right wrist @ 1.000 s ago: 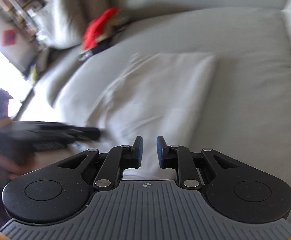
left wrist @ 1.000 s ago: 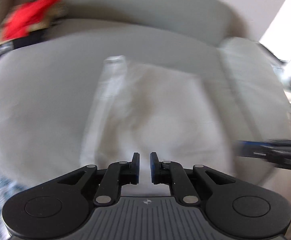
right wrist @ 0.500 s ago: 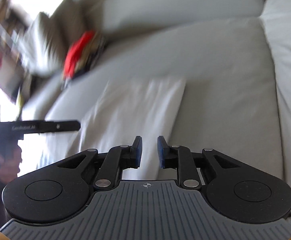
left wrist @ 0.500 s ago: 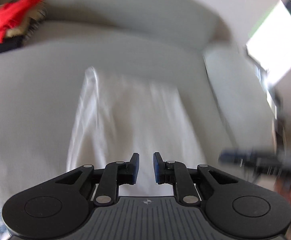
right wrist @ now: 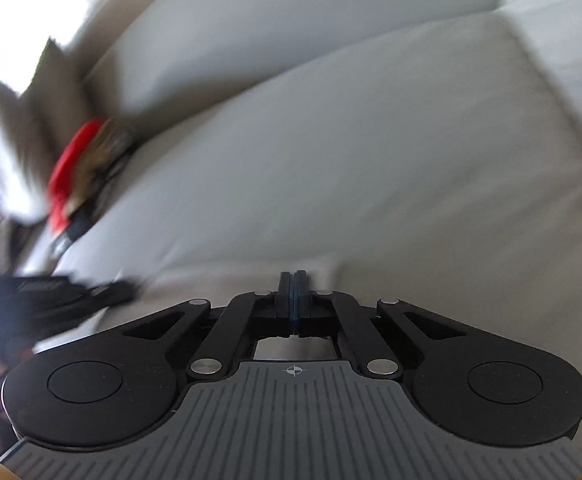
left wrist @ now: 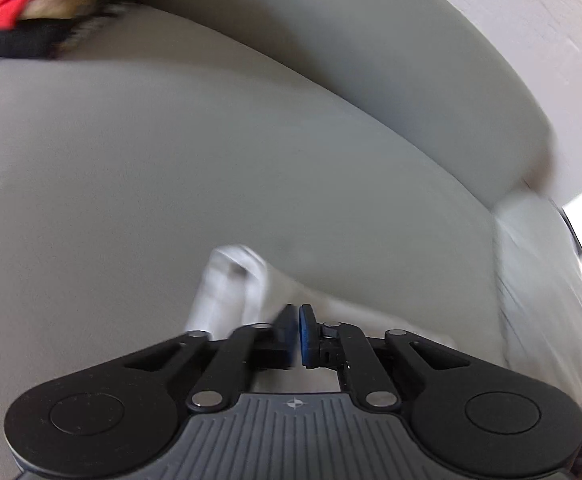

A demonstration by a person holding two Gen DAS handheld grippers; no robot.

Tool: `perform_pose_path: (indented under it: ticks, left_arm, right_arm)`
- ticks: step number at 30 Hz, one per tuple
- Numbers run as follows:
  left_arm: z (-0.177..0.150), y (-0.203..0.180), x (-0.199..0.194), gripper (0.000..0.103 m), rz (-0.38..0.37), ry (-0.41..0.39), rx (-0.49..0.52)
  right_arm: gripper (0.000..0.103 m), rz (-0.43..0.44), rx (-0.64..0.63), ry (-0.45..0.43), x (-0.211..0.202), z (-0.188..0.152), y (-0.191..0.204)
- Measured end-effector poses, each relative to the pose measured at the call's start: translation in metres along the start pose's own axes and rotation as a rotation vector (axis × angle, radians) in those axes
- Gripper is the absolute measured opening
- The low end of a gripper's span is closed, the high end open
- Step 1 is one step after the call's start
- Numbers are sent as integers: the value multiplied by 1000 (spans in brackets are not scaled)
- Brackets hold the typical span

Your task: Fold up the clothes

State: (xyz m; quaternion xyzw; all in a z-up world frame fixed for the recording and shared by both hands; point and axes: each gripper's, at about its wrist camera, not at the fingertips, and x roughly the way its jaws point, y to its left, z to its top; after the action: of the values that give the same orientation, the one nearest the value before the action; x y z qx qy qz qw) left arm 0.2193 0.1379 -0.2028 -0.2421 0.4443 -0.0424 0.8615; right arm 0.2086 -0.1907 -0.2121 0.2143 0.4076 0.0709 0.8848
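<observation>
The left gripper (left wrist: 296, 322) is sitting low over the grey sofa seat (left wrist: 171, 168), its blue-padded fingers (left wrist: 305, 330) drawn nearly together with only a thin slit between them. The white garment (left wrist: 227, 292) is lying on the seat just beside and under those fingers, one folded edge rising to their left; whether cloth is caught in the slit cannot be told through the blur.

The right gripper (right wrist: 293, 300) is showing its fingers pressed flat against each other at the near edge of the pale cloth (right wrist: 227, 284), and again a pinch on fabric cannot be confirmed. In the right wrist view the left gripper is appearing as a dark blurred shape at far left, bearing pale lettering too smeared to read.

A red item (right wrist: 71, 168) is lying among dark things at the sofa's far end, beside a cushion (right wrist: 23, 128).
</observation>
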Motion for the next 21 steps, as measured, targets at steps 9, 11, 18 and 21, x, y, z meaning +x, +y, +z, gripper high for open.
perform_pose_path:
  ticks: [9,11,18,21]
  left_arm:
    - [-7,5,-41,6,137,-132,5]
    - [-26,-6,-60,10,100,-105,54]
    - [-99,-52,-109,15,23,-31,272]
    - [-129,-71,-108,13,55,-36,380]
  right_arm:
    - [11,-3,129,11,-53,-5,-36]
    - [12,41,88,33,-67,-13,-25]
    - [18,100,-247,106,-84,-64,56]
    - [19,58,-415,148,-87,-90,82]
